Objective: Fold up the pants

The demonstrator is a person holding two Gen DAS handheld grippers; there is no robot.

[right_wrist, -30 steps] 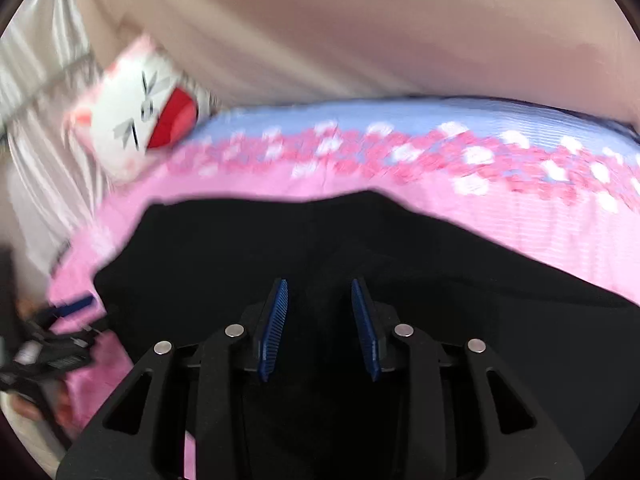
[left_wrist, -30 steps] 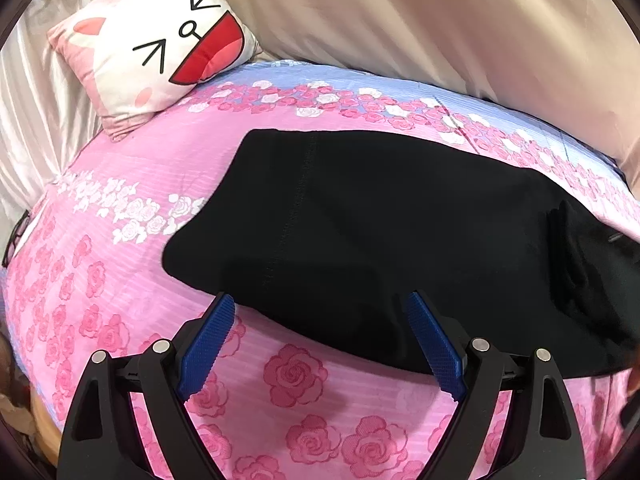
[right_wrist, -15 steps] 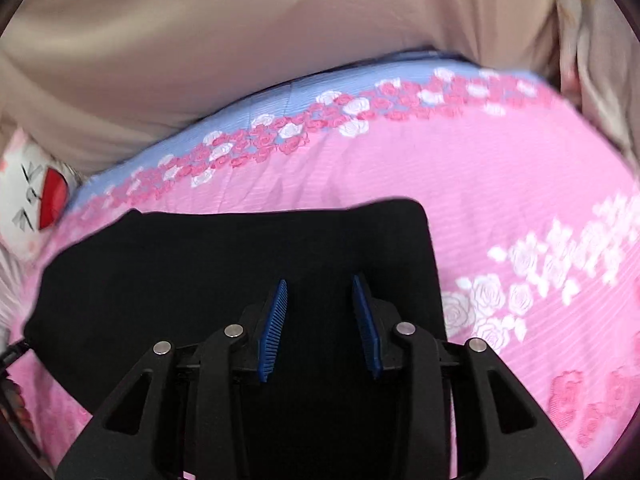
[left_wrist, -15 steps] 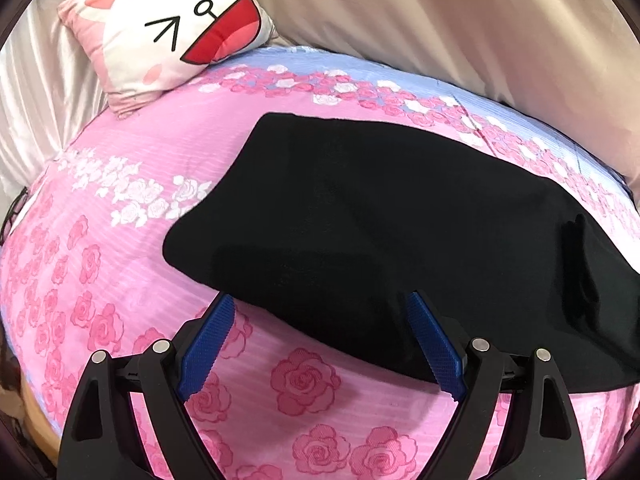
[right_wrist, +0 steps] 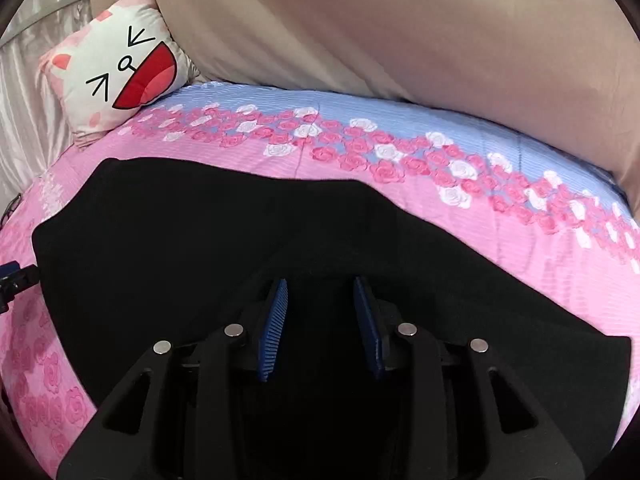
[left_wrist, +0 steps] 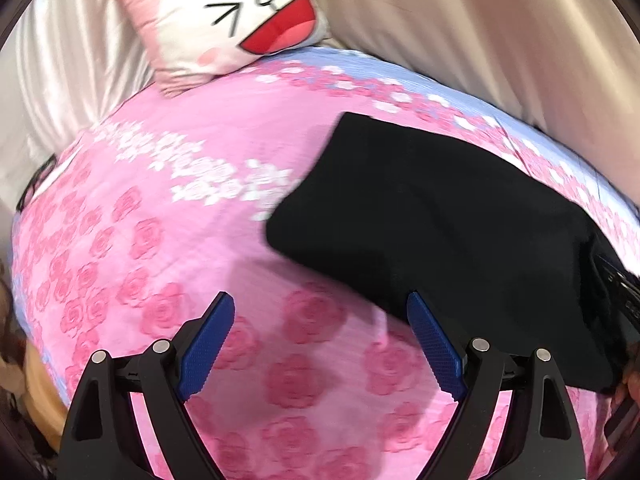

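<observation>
1. Since a second before, my left gripper [left_wrist: 320,344] had slid off to the left: the black pants [left_wrist: 440,240], which had lain across the gap between its fingers, now sat up and to the right, with only rose-print bedspread [left_wrist: 160,208] between the blue pads.
2. The cat pillow [left_wrist: 240,16] had shifted toward the top centre of the left view.
3. The pants lay flat on the bedspread, long axis running from the pillow side toward the right edge of the bed, the squared end toward the pillow.
4. My left jaws stood wide apart, holding nothing; the right pad just met the pants' near edge.
5. My right gripper [right_wrist: 320,320] hung over the pants [right_wrist: 200,248], jaws partly apart; whether they pinched cloth I could not tell.
</observation>
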